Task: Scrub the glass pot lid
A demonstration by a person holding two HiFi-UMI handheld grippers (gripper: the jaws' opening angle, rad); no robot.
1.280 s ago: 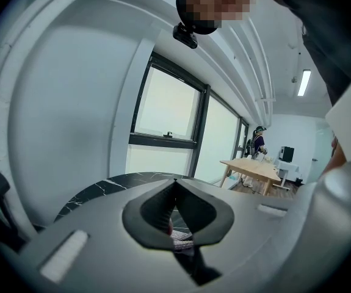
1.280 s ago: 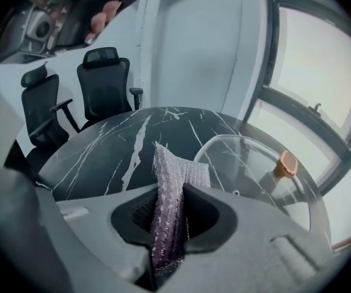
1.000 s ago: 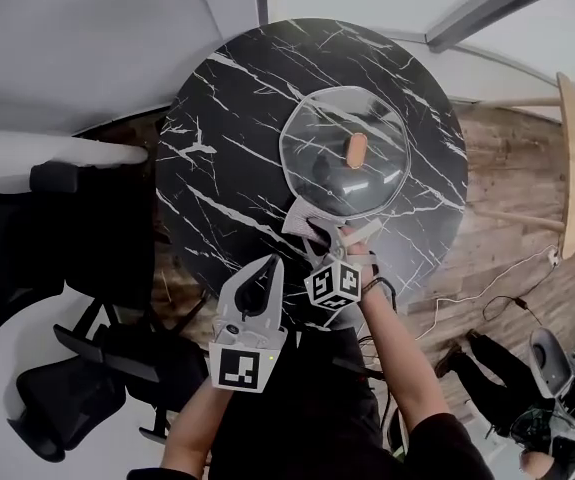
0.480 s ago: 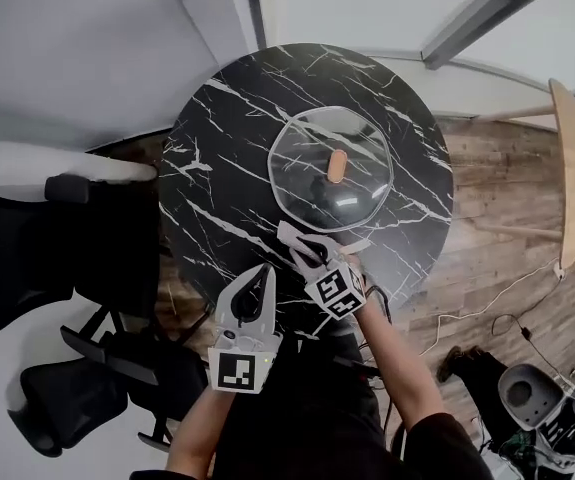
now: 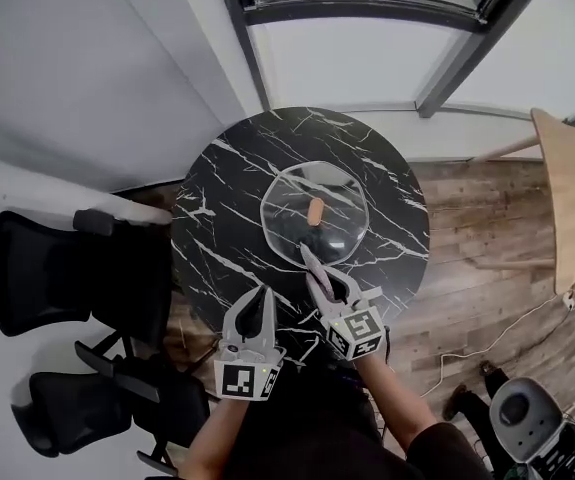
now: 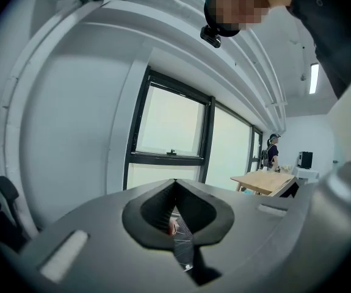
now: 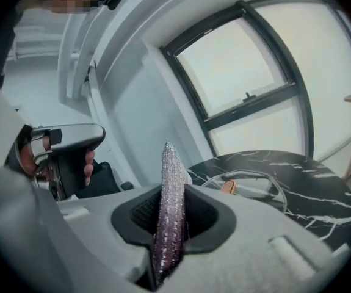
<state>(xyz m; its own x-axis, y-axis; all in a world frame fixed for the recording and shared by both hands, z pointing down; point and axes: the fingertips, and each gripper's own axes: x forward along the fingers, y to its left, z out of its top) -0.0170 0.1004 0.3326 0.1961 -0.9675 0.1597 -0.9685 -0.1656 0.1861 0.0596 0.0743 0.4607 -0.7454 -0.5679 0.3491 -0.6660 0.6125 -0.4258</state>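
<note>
The lid [image 5: 314,230] lies flat mid-worktop [image 5: 217,238], knob [image 5: 315,211] up. The right gripper [image 5: 329,286] has its fingers clamped on a scrubber [image 5: 309,260], whose length points at the lid's near rim. The left gripper [image 5: 259,303] has its fingers pressed together, empty.

Mid-bench [image 5: 207,218]: glass lid [image 5: 292,208], knob [image 5: 315,211] standing up at centre of dome. Bare marble all round it, widest on left side and along far edge. Near edge taken up: right gripper [image 5: 322,280], fingers clamped on scrubber [image 5: 309,258], tip at lid's near rim, contact unclear. Left gripper [image 5: 263,298] just beside, fingers together, over bench edge. Left of bench: black chairs [image 5: 37,278] close to rim. Right: open wood floor [image 5: 467,218], wooden table [image 5: 567,198] well apart. Behind: wall, window frame [image 5: 367,8].
</note>
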